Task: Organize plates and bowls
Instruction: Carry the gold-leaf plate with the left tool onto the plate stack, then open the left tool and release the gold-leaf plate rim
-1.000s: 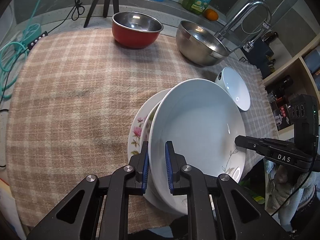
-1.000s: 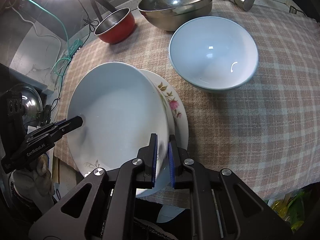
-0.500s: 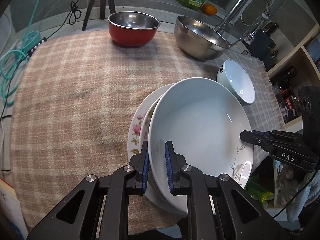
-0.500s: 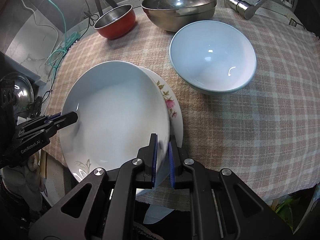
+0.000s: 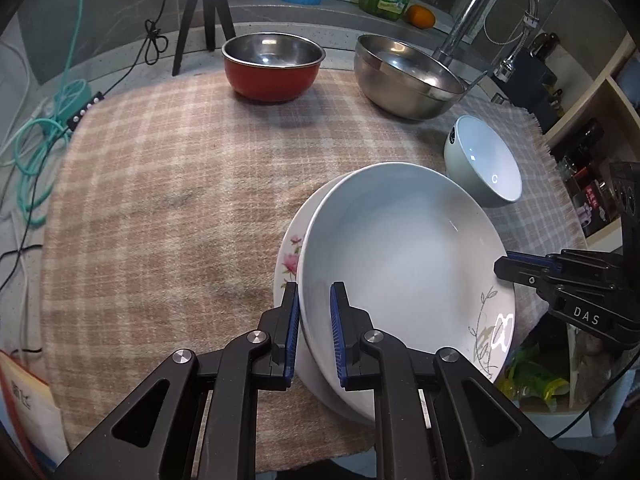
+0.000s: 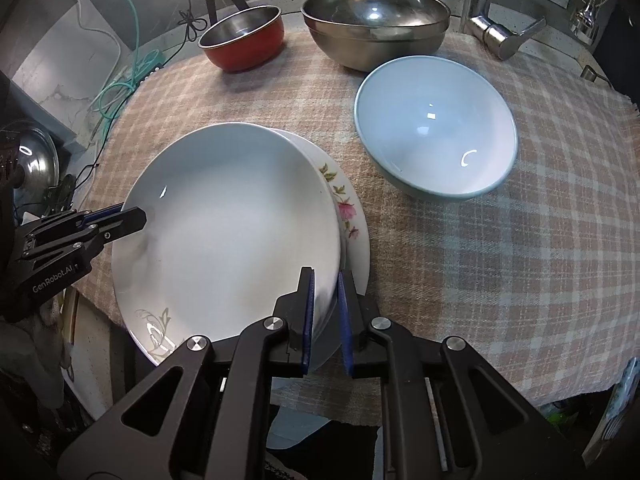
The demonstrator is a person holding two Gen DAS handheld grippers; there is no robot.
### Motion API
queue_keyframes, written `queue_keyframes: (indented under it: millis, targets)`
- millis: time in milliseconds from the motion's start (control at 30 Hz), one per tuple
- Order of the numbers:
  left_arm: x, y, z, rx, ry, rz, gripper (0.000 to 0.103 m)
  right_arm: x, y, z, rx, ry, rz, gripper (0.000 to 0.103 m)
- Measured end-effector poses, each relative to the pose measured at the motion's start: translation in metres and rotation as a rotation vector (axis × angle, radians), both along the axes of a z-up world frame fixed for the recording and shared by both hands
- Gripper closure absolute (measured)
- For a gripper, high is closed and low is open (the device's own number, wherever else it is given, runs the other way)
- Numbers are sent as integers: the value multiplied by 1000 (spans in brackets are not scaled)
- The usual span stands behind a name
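The left hand-held gripper (image 5: 314, 322) is clamped on the near rim of the white deep plate (image 5: 404, 256), and the right hand-held gripper (image 6: 325, 314) grips the opposite rim of that same plate — both narrow, pads against porcelain. The plate sits tilted over a flowered plate (image 6: 352, 216) on the checked cloth (image 5: 168, 200) at the counter's front edge. A pale blue bowl (image 6: 436, 128) stands near — a red bowl (image 5: 274, 64) and a steel bowl (image 5: 408, 74) farther back.
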State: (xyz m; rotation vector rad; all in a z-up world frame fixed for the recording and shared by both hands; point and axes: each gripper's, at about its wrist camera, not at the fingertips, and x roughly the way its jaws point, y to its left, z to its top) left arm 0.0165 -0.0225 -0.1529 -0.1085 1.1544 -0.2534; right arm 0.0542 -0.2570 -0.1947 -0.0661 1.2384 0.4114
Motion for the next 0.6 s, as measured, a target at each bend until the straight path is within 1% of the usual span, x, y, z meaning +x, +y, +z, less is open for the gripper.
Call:
queue_keyframes:
  millis: [233,367,600]
  targets:
    - [-1,1,0,-7,1,3,90,0,-1,0,7,4,-9,90]
    - [-1,-1,0,1,0,1,90,0,-1,0,18,9,-12,86]
    - [-1,-1,0,3,0,2,90,0,-3,1,38,16,-18,86]
